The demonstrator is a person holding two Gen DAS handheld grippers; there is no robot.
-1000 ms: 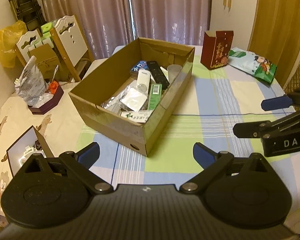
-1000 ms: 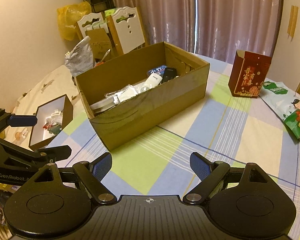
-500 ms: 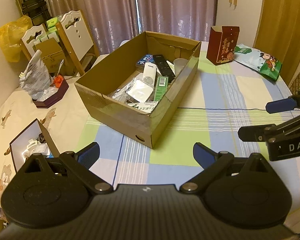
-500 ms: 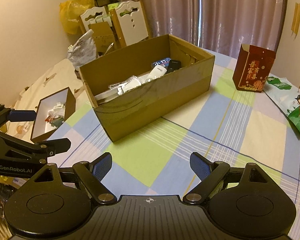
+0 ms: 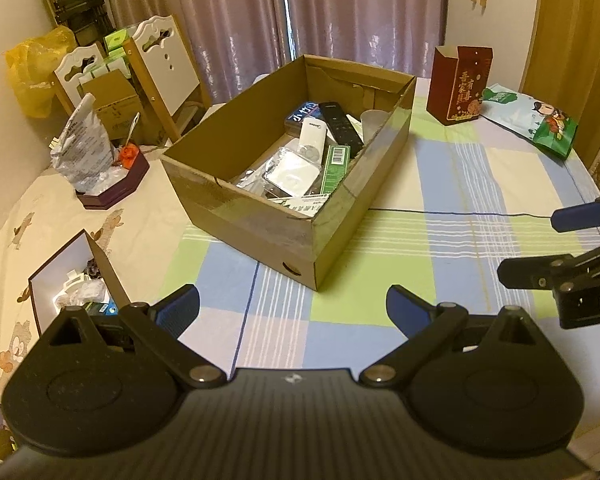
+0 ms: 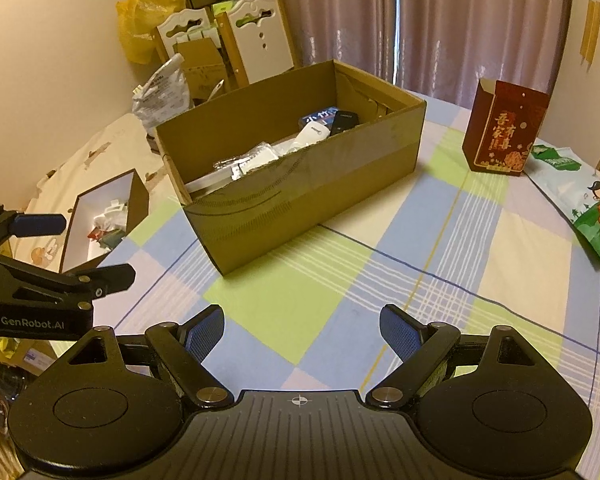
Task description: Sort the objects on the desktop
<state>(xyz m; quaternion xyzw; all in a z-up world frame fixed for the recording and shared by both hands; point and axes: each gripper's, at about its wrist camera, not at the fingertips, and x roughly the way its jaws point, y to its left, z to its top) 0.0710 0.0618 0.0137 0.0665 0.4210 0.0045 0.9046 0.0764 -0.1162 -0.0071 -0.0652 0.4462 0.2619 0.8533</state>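
Both grippers have drawn back and risen slightly over the last second; the cardboard box (image 5: 300,216) now sits farther from them in both views, its own place on the desk (image 5: 440,184) unchanged. It stands open-topped on the checked cloth, left of centre. Inside it: a black remote (image 5: 340,122), a white remote (image 5: 311,138) beside it, a green carton with a barcode (image 5: 334,166) against the right wall, a blue packet (image 5: 302,114) at the far end, a clear cup (image 5: 370,122), and crinkled foil packets nearer the front.

Left gripper (image 5: 293,308): fingers spread wide, nothing between them, above the cloth in front of the box's near corner. Right gripper (image 6: 302,330): fingers likewise apart and empty, over the cloth on the box's right side.

Further out: a red gift box (image 5: 458,84) stands upright beyond the box to the right, with a green-and-white snack bag (image 5: 532,118) lying flat just beside it. Left of the box, a dark hexagonal tray (image 5: 114,186) holds a silver bag; nearer, a small open box (image 5: 72,276) holds odds and ends. Two white chairs (image 5: 160,60) stand by the curtain.
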